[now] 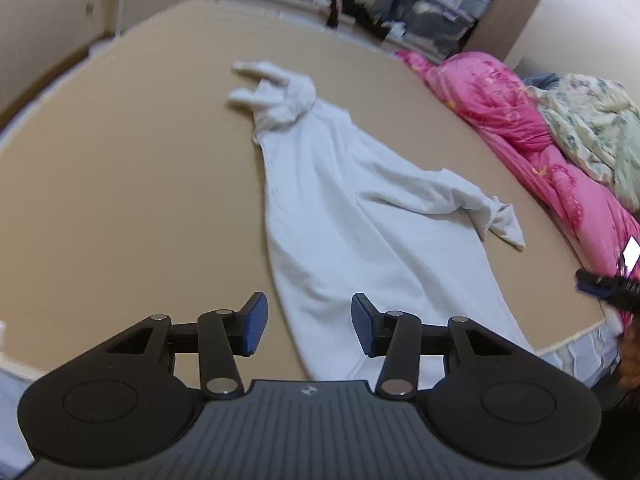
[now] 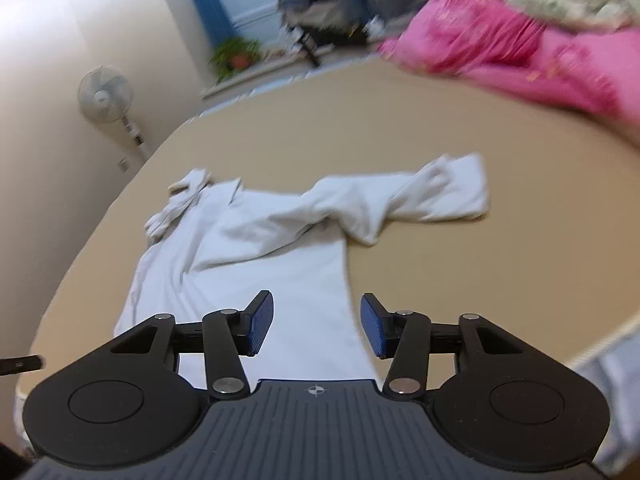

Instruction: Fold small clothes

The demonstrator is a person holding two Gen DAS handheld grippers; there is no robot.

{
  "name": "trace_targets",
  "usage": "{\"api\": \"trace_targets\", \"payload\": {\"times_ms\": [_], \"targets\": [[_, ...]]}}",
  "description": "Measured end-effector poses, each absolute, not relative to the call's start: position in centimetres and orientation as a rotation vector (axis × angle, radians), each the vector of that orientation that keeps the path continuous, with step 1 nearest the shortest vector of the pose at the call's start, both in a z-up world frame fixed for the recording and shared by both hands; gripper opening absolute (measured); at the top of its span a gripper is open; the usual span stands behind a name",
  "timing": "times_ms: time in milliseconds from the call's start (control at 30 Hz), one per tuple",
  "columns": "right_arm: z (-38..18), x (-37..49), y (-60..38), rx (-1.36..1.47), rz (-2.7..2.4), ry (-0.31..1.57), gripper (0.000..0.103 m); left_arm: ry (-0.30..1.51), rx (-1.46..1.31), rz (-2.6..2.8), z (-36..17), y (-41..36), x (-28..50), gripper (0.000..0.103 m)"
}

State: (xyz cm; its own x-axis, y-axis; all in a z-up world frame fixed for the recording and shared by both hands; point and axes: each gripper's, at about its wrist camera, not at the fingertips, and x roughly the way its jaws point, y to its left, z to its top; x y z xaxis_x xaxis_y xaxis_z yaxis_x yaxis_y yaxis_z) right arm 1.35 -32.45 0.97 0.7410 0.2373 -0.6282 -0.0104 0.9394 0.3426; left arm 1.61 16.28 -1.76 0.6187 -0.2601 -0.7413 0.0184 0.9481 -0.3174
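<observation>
Hovering over hem | left tool [image 1: 306, 326] spread, empty | right tool [image 2: 317, 326] spread, empty | white shirt [image 1: 352, 216] flat on tan bed [image 1: 120, 184], long axis running away from both tools, sleeve [image 2: 432, 194] flung right, nearer right tool

A plain white garment [image 1: 344, 216] is seen on a tan surface [image 1: 120, 184]. Beyond the garment, a bright pink quilt [image 1: 516, 120] with small yellow flecks is seen, topped by pale cloth [image 1: 588, 128] printed in a green-blue floral pattern. Blue pads [image 2: 260, 326] are borne on black gripper fingers.
</observation>
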Motion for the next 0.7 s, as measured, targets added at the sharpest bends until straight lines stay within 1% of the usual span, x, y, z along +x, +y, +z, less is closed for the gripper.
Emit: {"api": "trace_targets", "payload": {"times_ms": [100,200,233,333,400,467,500,533,567,600,633,667,700], "targets": [[-2.5,4.5,-32.2,0.330,0.115,0.808,0.050,0.969,-0.376,-0.143,-4.2,15.8,5.7,0.051],[-5.9,6.5,-31.7,0.286,0.065,0.961,0.050,1.035,-0.444,-0.120,-6.4,15.1,8.8,0.051],[-6.5,6.8,-31.5,0.272,0.040,0.983,0.050,1.061,-0.449,-0.118,-7.2,14.6,9.8,0.051],[-8.1,7.4,-30.3,0.203,0.060,1.048,0.047,1.114,-0.432,-0.067,-9.1,12.9,11.9,0.056],[-9.5,7.5,-29.1,0.096,0.032,1.113,0.047,1.147,-0.413,-0.034,-10.2,12.3,12.7,0.056],[-10.4,7.4,-28.6,0.047,0.016,1.152,0.047,1.158,-0.392,-0.014,-10.9,11.8,13.2,0.056],[-10.4,7.3,-28.5,0.041,0.020,1.145,0.044,1.156,-0.369,-0.015,-10.9,11.5,13.3,0.056],[-10.2,7.1,-28.4,0.036,0.034,1.137,0.041,1.153,-0.333,-0.023,-10.9,11.2,13.4,0.052],[-10.2,7.1,-28.2,0.036,0.048,1.136,0.032,1.149,-0.275,-0.022,-10.7,10.9,13.3,0.031],[-10.3,7.2,-28.1,0.037,0.059,1.134,0.022,1.144,-0.227,-0.006,-10.7,10.7,13.1,0.019],[-10.2,6.9,-27.9,0.032,0.071,1.129,0.015,1.136,-0.217,0.006,-10.6,11.1,12.7,0.009],[-10.2,7.3,-27.7,0.025,0.078,1.125,0.004,1.130,-0.243,0.008,-10.3,11.9,12.3,0.005],[-10.0,7.3,-27.7,0.022,0.084,1.117,0.004,1.116,-0.262,0.014,-9.9,12.7,11.8,0.004]]}}
